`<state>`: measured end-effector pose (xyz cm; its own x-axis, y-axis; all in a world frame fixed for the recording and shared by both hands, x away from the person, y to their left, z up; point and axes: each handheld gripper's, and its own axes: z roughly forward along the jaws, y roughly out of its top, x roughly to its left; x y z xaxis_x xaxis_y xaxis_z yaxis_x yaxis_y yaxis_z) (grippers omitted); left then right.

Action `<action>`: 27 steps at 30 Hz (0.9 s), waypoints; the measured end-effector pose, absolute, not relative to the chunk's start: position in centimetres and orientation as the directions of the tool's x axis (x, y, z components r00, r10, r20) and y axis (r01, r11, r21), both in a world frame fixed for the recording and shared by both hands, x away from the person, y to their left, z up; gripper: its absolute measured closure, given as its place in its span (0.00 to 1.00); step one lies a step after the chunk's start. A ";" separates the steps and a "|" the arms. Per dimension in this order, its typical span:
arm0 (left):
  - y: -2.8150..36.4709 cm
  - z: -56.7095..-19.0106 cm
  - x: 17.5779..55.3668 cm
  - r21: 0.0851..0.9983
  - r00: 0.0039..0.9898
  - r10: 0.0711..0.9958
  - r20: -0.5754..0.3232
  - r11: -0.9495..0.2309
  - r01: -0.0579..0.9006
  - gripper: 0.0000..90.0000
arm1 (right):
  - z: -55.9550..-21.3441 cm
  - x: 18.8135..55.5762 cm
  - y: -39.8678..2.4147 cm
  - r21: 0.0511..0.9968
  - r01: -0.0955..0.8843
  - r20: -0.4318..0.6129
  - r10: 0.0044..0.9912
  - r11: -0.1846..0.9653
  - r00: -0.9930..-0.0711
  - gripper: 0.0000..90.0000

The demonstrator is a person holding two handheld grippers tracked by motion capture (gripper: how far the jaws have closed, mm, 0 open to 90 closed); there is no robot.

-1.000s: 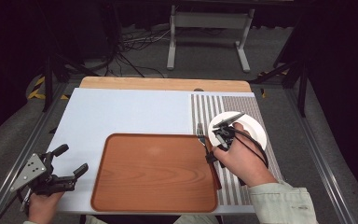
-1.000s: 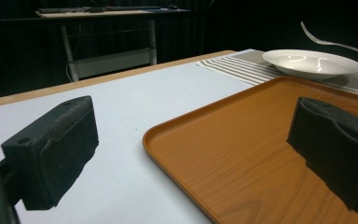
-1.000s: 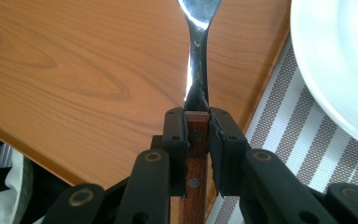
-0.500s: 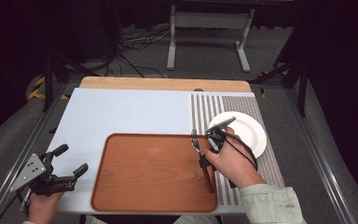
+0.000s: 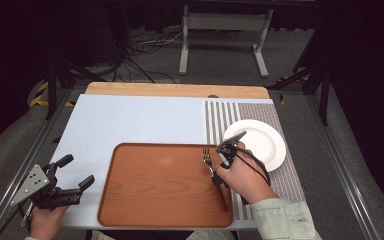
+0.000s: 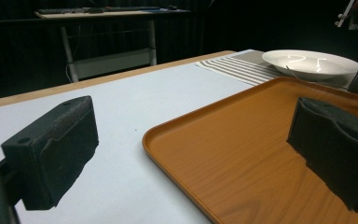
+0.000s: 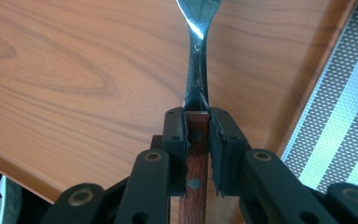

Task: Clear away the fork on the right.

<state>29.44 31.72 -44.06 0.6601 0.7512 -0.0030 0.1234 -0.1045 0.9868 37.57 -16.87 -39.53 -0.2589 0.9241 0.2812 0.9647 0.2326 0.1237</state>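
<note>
At lower right of the high view, the right gripper [image 5: 219,167] has moved left off the plate [image 5: 262,142] since a second ago and now sits over the tray's [image 5: 165,185] right edge, pinching the fork [image 7: 196,70] by its wooden handle, tines pointing up-frame. At lower left, the left gripper [image 5: 72,175] stays spread beside the tray, hand low at the table's corner.

- The right gripper [image 7: 197,135] has its 2 black jaws closed on a fork [image 7: 196,70], clamping the wooden handle just below the metal neck.
- The fork's metal neck runs up to the top edge, over the wood-grain tray [image 7: 74,70].
- A striped placemat [image 7: 340,126] lies just beyond the tray's right rim.
</note>
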 end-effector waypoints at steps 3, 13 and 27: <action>31.7 -44.1 29.4 0.987 0.660 0.751 -0.003 -0.104 0.124 0.03 | -39.7 37.6 -16.8 0.116 0.965 0.278 0.925 0.235 -0.259 0.87; 31.7 -44.0 29.4 0.987 0.660 0.752 -0.004 -0.104 0.124 0.03 | -40.3 37.7 -16.5 0.087 0.967 0.262 0.931 0.239 -0.254 0.87; 31.7 -44.1 29.5 0.987 0.658 0.753 -0.003 -0.105 0.125 0.03 | -40.8 37.8 -16.3 0.068 0.966 0.246 0.934 0.251 -0.260 0.86</action>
<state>29.45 31.75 -44.06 0.6584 0.7526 -0.0034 0.1247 -0.1047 0.9867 37.77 -16.25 -40.80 -0.2599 0.9337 0.2462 0.9656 0.2509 0.0681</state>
